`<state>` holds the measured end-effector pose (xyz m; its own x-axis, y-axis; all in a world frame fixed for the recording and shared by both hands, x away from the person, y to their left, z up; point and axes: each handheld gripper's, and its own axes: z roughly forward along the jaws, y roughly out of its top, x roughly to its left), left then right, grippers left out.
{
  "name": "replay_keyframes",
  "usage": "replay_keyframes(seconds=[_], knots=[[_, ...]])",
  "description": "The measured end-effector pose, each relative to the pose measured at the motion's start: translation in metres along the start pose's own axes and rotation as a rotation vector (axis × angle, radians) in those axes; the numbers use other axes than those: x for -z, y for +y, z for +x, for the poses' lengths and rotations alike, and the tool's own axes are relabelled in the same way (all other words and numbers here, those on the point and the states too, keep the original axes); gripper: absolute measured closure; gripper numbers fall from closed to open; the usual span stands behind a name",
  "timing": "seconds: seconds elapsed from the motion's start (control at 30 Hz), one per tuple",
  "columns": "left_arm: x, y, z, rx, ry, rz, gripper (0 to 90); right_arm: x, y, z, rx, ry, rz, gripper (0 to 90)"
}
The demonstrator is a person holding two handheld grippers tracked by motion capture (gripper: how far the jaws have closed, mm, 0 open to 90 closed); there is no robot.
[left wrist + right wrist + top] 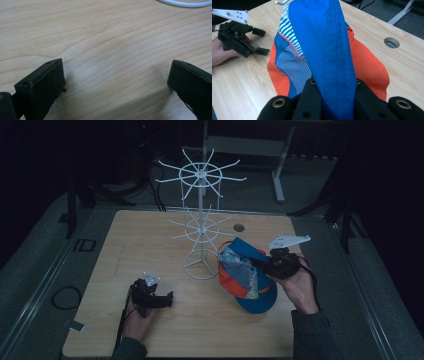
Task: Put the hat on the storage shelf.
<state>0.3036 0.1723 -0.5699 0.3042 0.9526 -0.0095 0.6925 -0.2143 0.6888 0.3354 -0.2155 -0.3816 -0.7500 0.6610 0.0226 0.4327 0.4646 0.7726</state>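
At right of table [150,235], just beside base of white wire rack [200,220]: cap [246,275], blue with orange and striped panels, lower edge resting on wood, upper part lifted. Right gripper [260,265] pinching cap along a blue stitched seam, jaws pressed onto fabric from both sides, per right gripper view. Left gripper [167,299] resting on table at left, well apart from cap, jaws spread, nothing between them.

Step in hand, by judgement: hanging cap on a hook of rack.

Notes for doing it well:
- Check grip first. Thick seam fold, firm-looking hold, but soft cloth. Avoid any loosening during lift.
- Lift cap clear of wood before moving toward rack, to avoid dragging against base ring [185,3].
- Choose lower tier, hooks on side nearest cap. White hook tip [280,2] at top edge of right gripper view is probably one of these, though too cropped to be sure.
- Bring back opening or strap of cap over hook tip from outside, then lower. Release only after settling weight on hook.
- Light, wiry rack, likely to tip or spin under a sideways push. Steady base ring or pole with left gripper if needed.
- Approach slowly. Avoid snagging mesh panel [292,67] on neighbouring hooks.
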Motion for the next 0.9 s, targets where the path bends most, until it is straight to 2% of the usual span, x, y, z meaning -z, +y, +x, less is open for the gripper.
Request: replay_keyframes(seconds=[0.33,0.6,0.9], knots=[[0.0,0.0,0.0,0.0,0.0,0.0,1.4,0.009,0.0,-0.002,-0.001,0.013,-0.026,88.0],[0.0,0.0,0.0,0.0,0.0,0.0,1.4,0.018,-0.002,-0.002,0.003,0.029,-0.067,88.0],[0.0,0.0,0.0,0.0,0.0,0.0,1.4,0.021,0.0,-0.003,0.005,0.042,-0.081,88.0]])
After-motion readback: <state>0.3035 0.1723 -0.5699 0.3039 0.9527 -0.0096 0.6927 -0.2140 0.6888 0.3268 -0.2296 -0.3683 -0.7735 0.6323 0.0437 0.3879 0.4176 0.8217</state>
